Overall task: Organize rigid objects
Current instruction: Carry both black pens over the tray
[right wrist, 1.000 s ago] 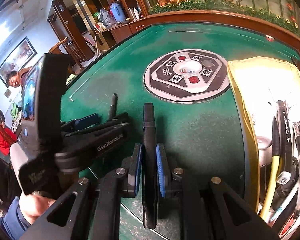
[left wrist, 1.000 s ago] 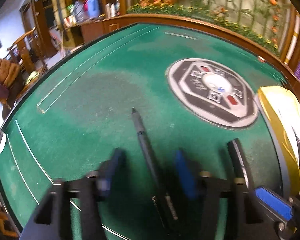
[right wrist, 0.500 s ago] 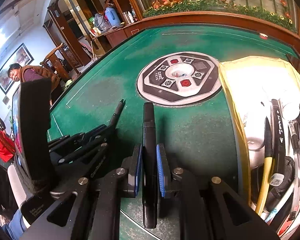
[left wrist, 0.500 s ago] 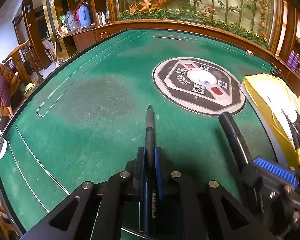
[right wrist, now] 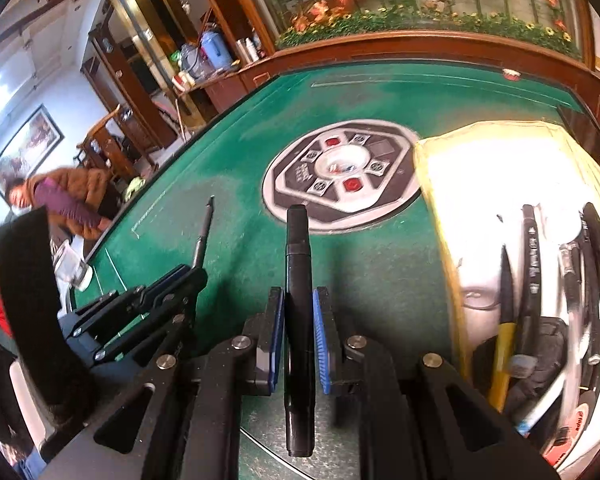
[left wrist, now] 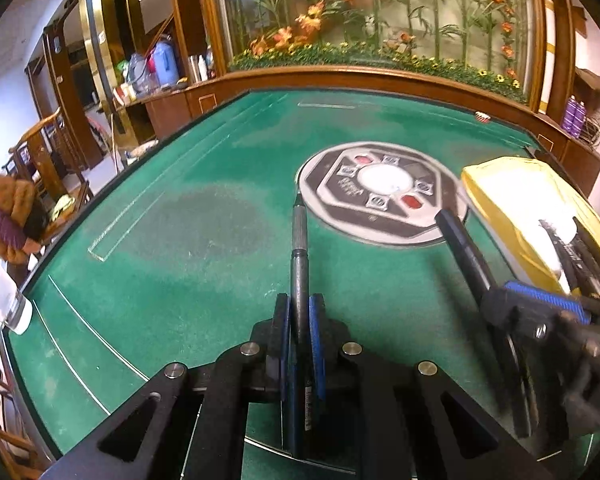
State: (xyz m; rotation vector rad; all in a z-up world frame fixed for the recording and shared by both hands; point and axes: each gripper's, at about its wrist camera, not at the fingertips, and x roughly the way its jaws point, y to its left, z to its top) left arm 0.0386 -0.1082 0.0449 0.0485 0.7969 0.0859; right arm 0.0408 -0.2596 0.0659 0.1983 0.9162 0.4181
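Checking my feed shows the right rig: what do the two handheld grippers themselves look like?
Both match: the left gripper and right gripper have matte black angular linkage arms with round silver pivot bolts, and flat black fingers faced with ribbed blue pads. From the right wrist view, the left unit carries a black block at its rear.

I see a green felt bench (left wrist: 148,240) with a wooden rim, thin white lines and a round grey control panel (left wrist: 384,196) at its centre. A yellow tray (right wrist: 444,216) of pens rests at its right.
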